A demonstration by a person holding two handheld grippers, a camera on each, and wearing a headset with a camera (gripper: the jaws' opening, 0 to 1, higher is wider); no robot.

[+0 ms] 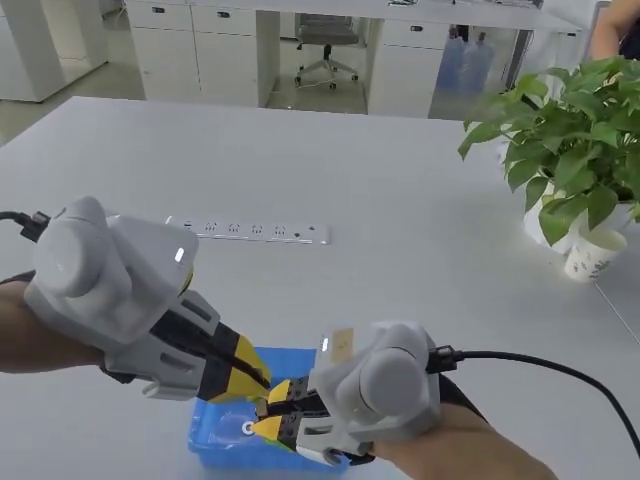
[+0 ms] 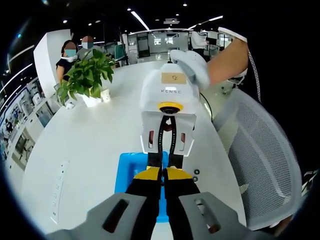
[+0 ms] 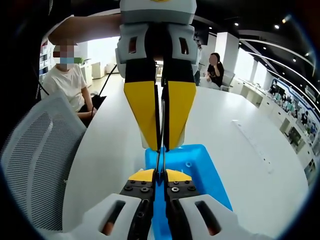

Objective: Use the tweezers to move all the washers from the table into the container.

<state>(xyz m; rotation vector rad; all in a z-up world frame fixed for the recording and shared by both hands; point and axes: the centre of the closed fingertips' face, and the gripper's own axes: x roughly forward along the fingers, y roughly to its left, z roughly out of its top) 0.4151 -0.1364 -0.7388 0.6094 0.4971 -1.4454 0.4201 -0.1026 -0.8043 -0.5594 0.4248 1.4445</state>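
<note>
My two grippers meet tip to tip over a blue container (image 1: 212, 441) at the table's near edge. The left gripper (image 1: 262, 385) comes in from the left, its yellow-tipped jaws shut on thin dark tweezers (image 3: 160, 127). The right gripper (image 1: 272, 412) faces it from below. In the right gripper view, the right gripper (image 3: 160, 175) is shut on the tweezers' other end. A washer (image 1: 248, 428) lies inside the container (image 3: 205, 165). Two small dark washers (image 2: 196, 175) sit on the table beside the container (image 2: 127, 170). The left gripper (image 2: 162, 172) touches the right gripper's tips here.
A white power strip (image 1: 250, 231) lies across the middle of the table. A potted plant (image 1: 570, 140) and a paper cup (image 1: 590, 255) stand at the right. A mesh chair (image 2: 265, 165) is next to the table's edge. People sit further off.
</note>
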